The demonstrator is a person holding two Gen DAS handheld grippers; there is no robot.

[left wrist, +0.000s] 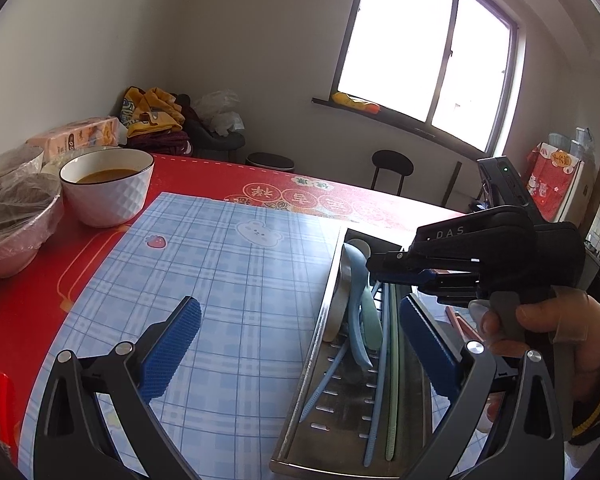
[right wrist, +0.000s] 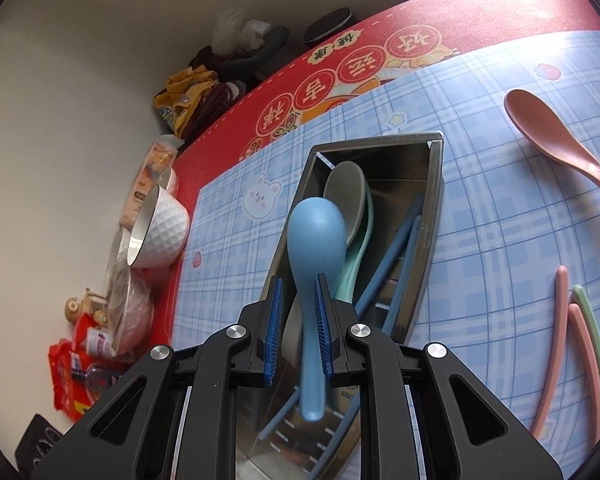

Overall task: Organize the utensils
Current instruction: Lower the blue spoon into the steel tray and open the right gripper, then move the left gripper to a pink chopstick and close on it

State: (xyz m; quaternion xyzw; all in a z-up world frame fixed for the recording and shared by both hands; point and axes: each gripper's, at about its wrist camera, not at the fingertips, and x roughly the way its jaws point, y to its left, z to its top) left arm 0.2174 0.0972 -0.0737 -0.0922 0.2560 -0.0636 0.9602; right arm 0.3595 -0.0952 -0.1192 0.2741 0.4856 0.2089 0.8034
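Right gripper (right wrist: 296,322): its two blue pads are clamped on the thin handle of the blue spoon (right wrist: 315,240).
Blue spoon: it hangs just over the metal tray (right wrist: 434,200). Its round end points away from the gripper and its long side runs the same way as the tray.
Next move, my guess: the spoon only needs to go straight down into the tray, then the pads can let go.
Left gripper (left wrist: 300,344): its pads are wide apart and hold nothing. It sits by the near end of the tray, on the tray's left side.
Nearer hand: the right one, since it already has the spoon.
In the tray: one grey spoon (right wrist: 346,196), one green spoon (right wrist: 354,268) and two blue chopsticks (right wrist: 396,256).
Out on the blue check mat (right wrist: 480,240), to the right of the tray: two pink chopsticks (right wrist: 556,340), one green chopstick (right wrist: 596,332), and farther off, one pink spoon (right wrist: 540,120).
Far left edge of the tabletop (right wrist: 460,12): one white bowl (right wrist: 160,232) and some wrapped bowls.
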